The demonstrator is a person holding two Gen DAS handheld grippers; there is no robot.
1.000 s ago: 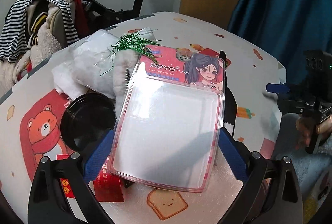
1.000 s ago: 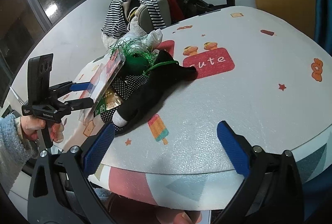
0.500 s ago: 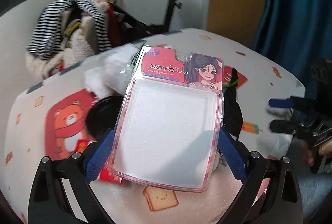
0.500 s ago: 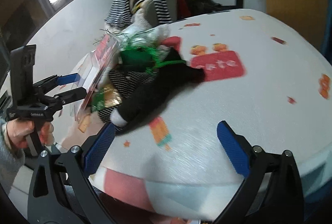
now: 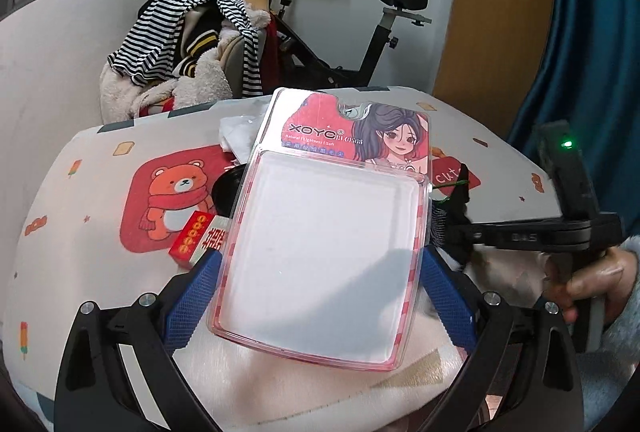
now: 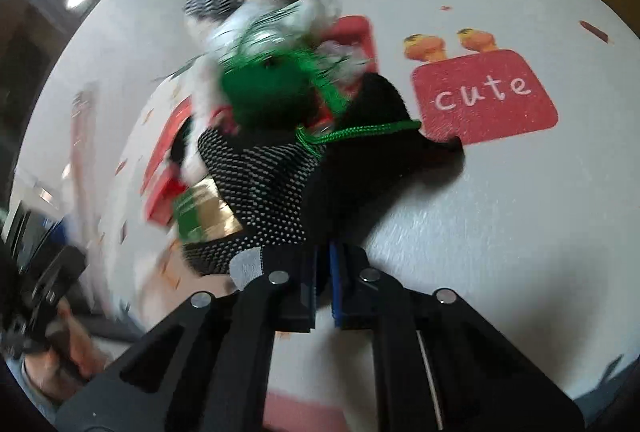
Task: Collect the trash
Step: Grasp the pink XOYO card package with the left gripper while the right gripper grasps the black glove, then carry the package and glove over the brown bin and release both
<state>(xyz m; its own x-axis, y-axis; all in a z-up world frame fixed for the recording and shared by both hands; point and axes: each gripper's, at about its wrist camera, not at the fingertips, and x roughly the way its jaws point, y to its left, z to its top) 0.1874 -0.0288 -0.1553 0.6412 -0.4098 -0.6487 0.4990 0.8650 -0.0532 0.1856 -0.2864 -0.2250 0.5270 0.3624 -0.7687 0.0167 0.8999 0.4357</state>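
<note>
Left wrist: blister pack [image 5: 320,244] btwn fingers [image 5: 192,296], held

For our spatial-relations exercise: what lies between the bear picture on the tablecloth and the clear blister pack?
In the left wrist view, a small red box with gold marks lies there, partly behind the blister pack.

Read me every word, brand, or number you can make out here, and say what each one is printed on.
"XOYO": brand on the pink card of the blister pack held in the left claw.
Small line beneath it: partly legible, "Lightness | Soft".
"cute": red patch on the tablecloth.
Red box: gold characters, too small to read.
</note>
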